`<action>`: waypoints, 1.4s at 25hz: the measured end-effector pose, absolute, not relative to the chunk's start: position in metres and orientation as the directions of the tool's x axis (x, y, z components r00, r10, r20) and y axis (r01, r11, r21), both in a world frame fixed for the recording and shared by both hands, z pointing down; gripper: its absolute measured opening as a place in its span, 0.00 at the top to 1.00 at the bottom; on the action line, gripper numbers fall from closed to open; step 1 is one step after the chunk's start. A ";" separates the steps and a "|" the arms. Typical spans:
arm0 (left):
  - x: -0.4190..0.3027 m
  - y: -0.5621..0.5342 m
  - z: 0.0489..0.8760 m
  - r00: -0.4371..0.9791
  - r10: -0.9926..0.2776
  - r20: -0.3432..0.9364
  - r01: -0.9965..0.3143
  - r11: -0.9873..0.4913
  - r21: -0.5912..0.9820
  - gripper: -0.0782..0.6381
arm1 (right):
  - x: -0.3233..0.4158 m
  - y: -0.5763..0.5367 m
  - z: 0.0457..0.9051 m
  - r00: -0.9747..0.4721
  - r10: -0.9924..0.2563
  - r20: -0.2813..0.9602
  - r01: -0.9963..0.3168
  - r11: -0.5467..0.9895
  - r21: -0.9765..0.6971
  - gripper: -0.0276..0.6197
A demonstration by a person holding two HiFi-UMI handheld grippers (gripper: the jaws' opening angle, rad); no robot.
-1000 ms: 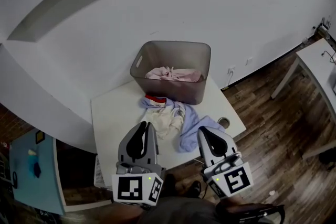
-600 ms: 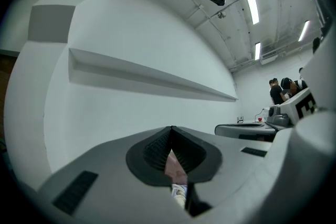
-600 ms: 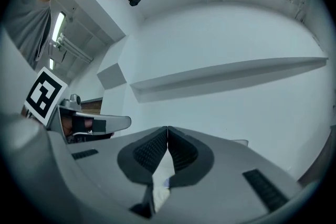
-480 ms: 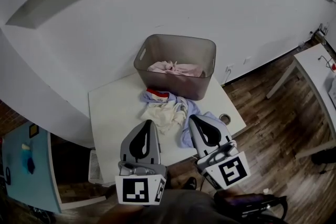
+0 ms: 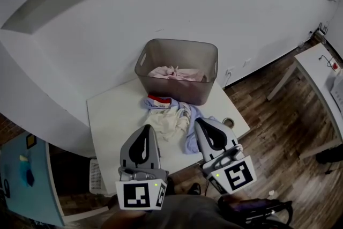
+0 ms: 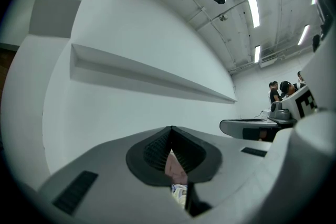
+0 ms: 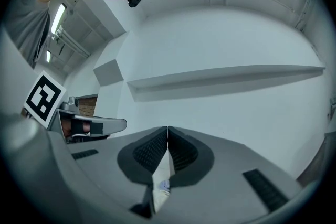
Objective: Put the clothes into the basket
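Note:
A grey see-through basket stands at the back of the white table, with pink clothes inside. In front of it lie a cream garment, a lilac garment and a red-and-white piece. My left gripper hovers at the cream garment's near edge, shut and empty. Beside it my right gripper hangs over the lilac garment, also shut with nothing held. In the left gripper view the left gripper has its jaws together; the right gripper looks the same in its own view.
A small round object sits near the table's right front edge. A blue table stands at the lower left and a white table at the right, over wooden floor. A white wall backs the basket.
My right gripper has shifted a little left and risen over the lilac garment. The left gripper has moved slightly. The clothes lie as before.

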State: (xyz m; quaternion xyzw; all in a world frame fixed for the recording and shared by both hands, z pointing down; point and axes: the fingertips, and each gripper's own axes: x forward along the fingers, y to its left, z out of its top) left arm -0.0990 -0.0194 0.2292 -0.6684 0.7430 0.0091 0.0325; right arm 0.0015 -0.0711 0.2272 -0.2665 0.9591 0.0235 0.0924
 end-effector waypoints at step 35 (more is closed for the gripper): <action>-0.066 -0.026 0.249 -0.159 -0.987 -0.026 -0.987 0.159 -0.018 0.88 | 0.075 -0.079 0.247 -0.822 -0.542 -0.172 -0.540 0.839 -0.062 0.94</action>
